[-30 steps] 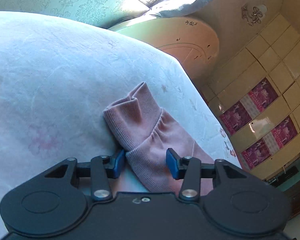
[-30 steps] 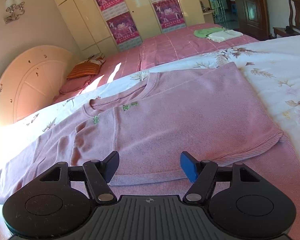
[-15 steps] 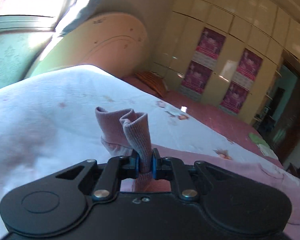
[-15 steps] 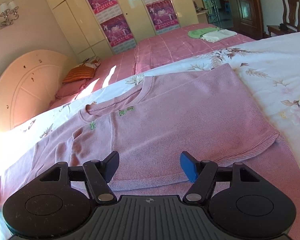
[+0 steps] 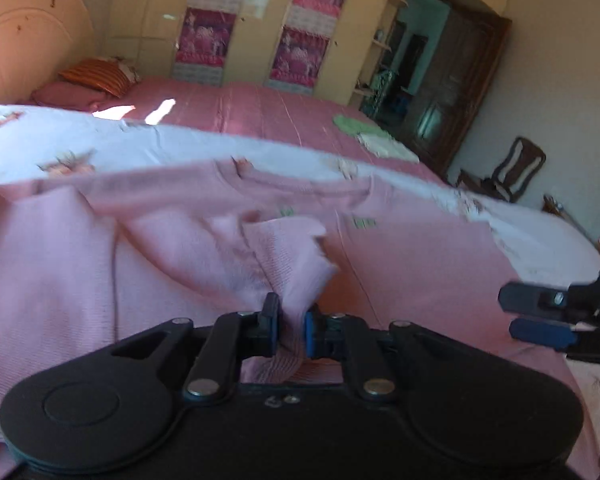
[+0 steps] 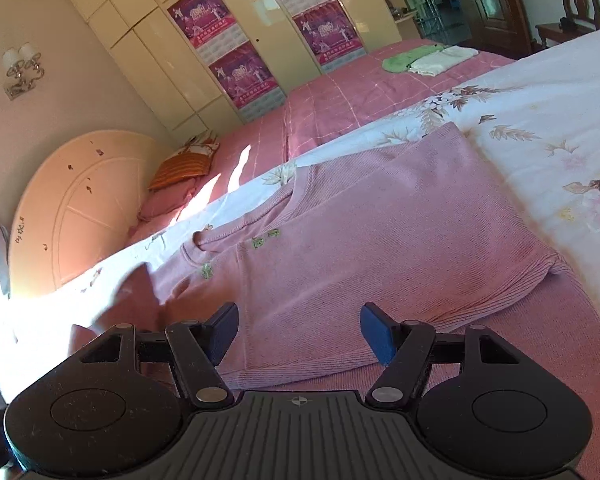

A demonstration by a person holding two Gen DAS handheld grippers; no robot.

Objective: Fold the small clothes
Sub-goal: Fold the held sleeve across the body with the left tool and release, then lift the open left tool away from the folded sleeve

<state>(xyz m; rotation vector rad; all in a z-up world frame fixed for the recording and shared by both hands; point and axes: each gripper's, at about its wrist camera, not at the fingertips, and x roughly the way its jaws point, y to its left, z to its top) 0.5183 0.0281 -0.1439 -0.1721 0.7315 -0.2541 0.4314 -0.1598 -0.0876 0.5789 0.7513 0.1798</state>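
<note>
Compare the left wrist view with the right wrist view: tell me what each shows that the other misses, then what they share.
Only the left wrist view shows the left hand-held gripper pinching the sweater's sleeve cuff; its jaws have just reopened slightly, the cuff between them. Only the right wrist view shows a wall lamp and the sweater's folded right side. Both show the pink sweater, the right hand-held gripper open, and the green and white cloths on the far bed.

Pink knit sweater point(image 6: 400, 240) flat on floral-sheeted bed point(image 6: 560, 120); second bed point(image 6: 360, 92) behind, folded cloths point(image 6: 428, 60) on it, wardrobe point(image 6: 219, 40) beyond.
</note>
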